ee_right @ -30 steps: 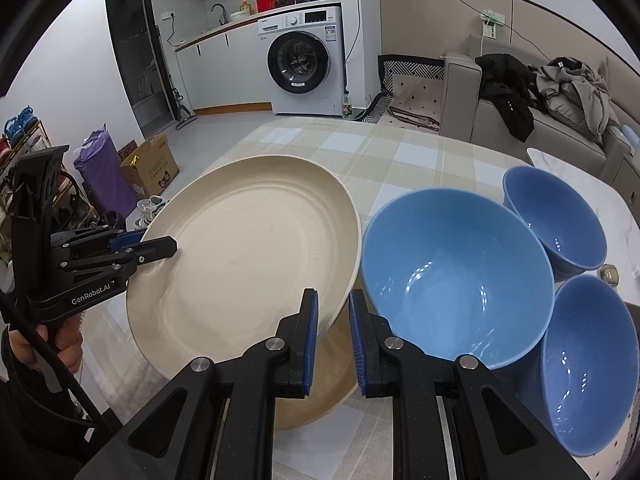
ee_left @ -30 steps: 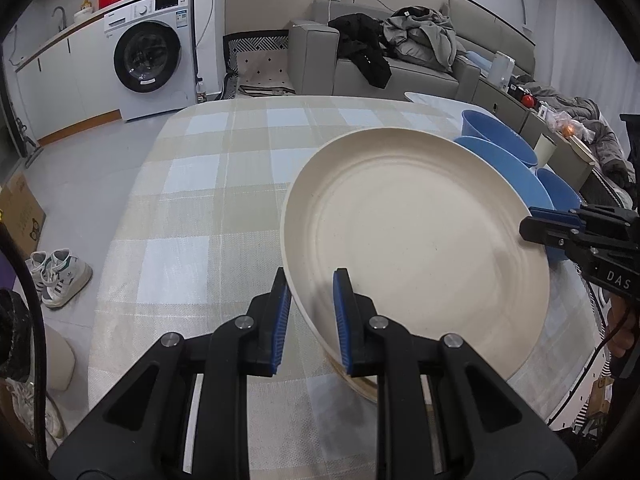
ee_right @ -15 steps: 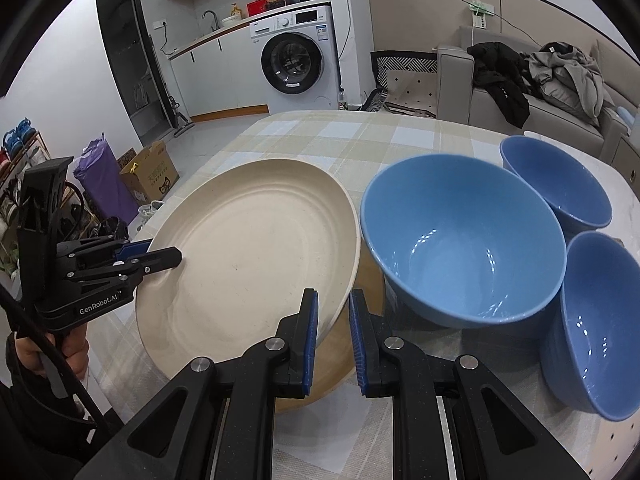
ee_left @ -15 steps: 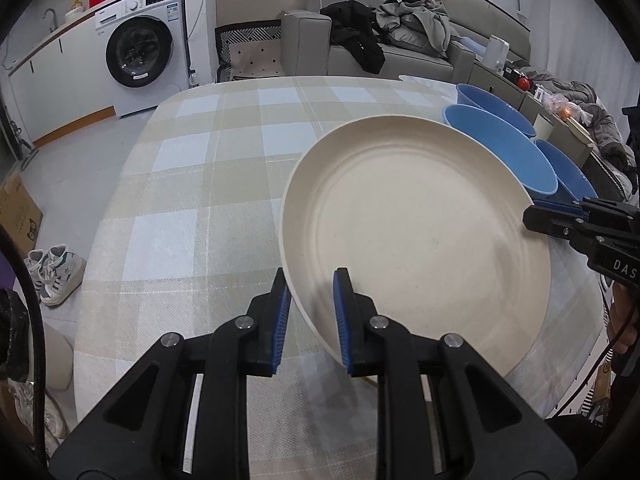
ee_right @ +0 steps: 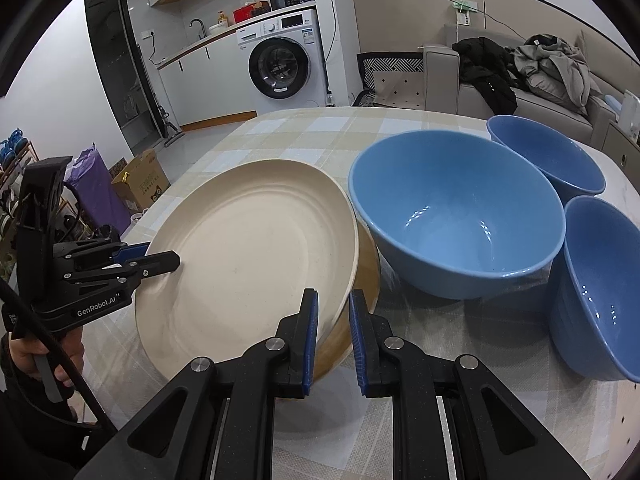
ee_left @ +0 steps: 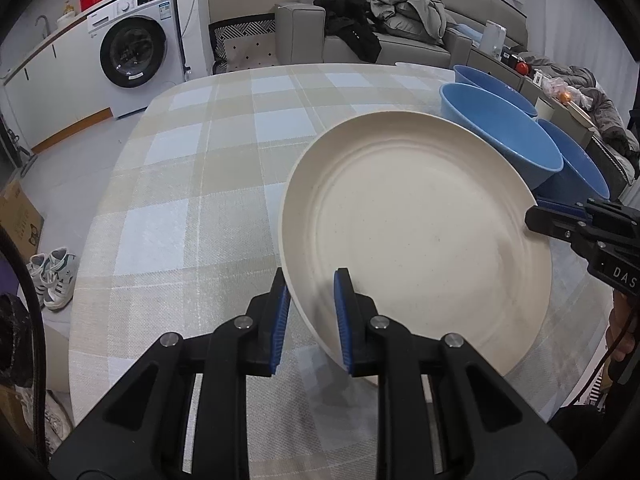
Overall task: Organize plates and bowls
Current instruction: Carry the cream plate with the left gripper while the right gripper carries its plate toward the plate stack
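Left gripper (ee_left: 310, 316) and right gripper (ee_right: 333, 334) both clamp the cream plate (ee_right: 256, 256) by opposite rims; lower it level onto the tan plate (ee_right: 362, 304) beneath, rims aligned. Release together, clear of the blue bowl (ee_right: 456, 216).

The cream plate (ee_right: 256, 248), pinched at opposite rims by the left gripper (ee_left: 310, 304) and right gripper (ee_right: 333, 320), now sits lower, closer over the second plate (ee_right: 362, 280) on the checked tablecloth (ee_left: 192, 184).
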`<state>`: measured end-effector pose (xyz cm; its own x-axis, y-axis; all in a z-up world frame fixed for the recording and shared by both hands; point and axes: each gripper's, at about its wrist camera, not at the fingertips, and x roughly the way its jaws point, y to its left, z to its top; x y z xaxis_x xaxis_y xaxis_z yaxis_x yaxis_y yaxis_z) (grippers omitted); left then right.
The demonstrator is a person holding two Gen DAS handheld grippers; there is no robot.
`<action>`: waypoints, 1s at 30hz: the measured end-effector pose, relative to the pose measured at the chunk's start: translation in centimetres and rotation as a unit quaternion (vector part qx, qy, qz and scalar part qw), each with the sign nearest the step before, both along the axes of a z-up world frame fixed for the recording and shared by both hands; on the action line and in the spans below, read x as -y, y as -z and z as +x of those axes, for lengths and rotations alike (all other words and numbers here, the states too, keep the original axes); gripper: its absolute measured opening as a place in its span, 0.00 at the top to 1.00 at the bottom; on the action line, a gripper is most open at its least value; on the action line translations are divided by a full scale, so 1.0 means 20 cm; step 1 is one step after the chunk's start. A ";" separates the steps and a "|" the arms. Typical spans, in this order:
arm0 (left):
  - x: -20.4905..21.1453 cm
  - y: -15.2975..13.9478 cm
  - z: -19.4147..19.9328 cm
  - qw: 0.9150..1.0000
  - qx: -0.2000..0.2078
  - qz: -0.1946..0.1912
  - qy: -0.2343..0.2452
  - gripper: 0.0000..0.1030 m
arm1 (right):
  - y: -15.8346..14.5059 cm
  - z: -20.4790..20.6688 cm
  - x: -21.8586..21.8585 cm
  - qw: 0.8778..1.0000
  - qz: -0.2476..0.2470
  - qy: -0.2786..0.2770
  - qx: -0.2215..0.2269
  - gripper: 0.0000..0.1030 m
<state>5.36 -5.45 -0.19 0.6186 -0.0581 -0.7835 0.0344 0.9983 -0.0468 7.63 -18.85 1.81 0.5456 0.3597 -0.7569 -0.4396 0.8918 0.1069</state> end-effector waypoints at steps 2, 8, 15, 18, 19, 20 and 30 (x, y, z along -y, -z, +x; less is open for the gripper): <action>0.00 0.01 -0.01 1.000 -0.001 0.000 0.000 0.83 | 0.01 0.00 -0.01 1.000 -0.005 0.000 0.004 0.84; 0.01 0.04 0.00 1.000 -0.003 0.006 0.000 0.82 | 0.05 -0.01 -0.04 1.000 -0.020 0.005 0.007 0.84; 0.03 0.07 0.02 1.000 0.001 0.014 -0.002 0.82 | 0.09 -0.01 -0.05 0.999 -0.032 0.015 0.009 0.84; 0.03 0.08 0.03 1.000 0.004 0.013 -0.005 0.82 | 0.10 0.00 -0.06 0.999 -0.038 0.016 0.014 0.84; 0.03 0.09 0.03 1.000 0.004 0.014 -0.006 0.82 | 0.10 -0.01 -0.07 0.999 -0.043 0.017 0.019 0.84; 0.04 0.09 0.03 1.000 0.004 0.016 -0.006 0.82 | 0.10 -0.01 -0.08 0.998 -0.048 0.018 0.022 0.84; 0.07 0.13 0.04 0.999 0.017 0.041 -0.013 0.80 | 0.11 -0.01 -0.09 0.997 -0.067 0.024 0.038 0.84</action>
<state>6.14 -6.88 -2.72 0.6451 0.0217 -0.7638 0.0086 0.9993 0.0357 7.52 -17.08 -0.47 0.6171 0.2304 -0.7524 -0.3982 0.9161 -0.0461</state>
